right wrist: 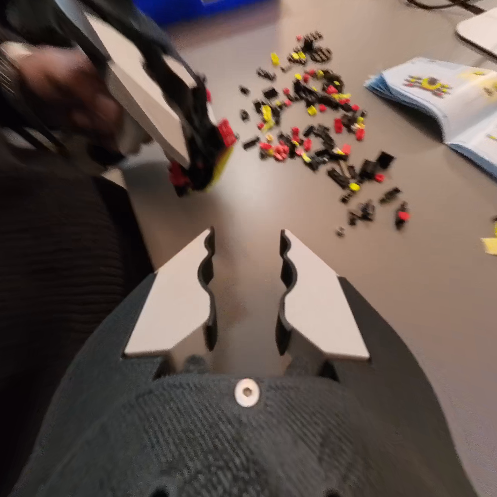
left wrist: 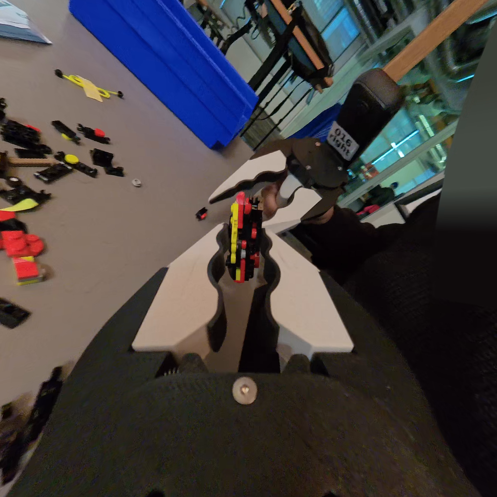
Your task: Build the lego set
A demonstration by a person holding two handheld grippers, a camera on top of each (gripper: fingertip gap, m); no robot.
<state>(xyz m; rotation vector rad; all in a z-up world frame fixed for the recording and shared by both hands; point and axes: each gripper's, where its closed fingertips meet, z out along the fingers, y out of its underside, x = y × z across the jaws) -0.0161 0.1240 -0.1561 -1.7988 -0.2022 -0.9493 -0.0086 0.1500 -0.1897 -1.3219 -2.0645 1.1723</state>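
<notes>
My left gripper (left wrist: 243,236) is shut on a small brick assembly (left wrist: 244,239) of black, red and yellow bricks, held upright above the grey table (left wrist: 134,242). In the right wrist view the same assembly (right wrist: 204,158) shows blurred at the upper left, between the left gripper's fingers (right wrist: 150,113). My right gripper (right wrist: 247,236) is open and empty above the bare table (right wrist: 247,204). In the left wrist view the right gripper (left wrist: 258,188) is just beyond the assembly's top, with its fingers spread.
Loose black, red and yellow bricks lie scattered on the table (left wrist: 24,166), also seen in the right wrist view (right wrist: 317,121). A blue bin (left wrist: 166,61) stands at the back. An open booklet (right wrist: 443,102) lies at the right. A dark sleeve (right wrist: 53,242) fills the left.
</notes>
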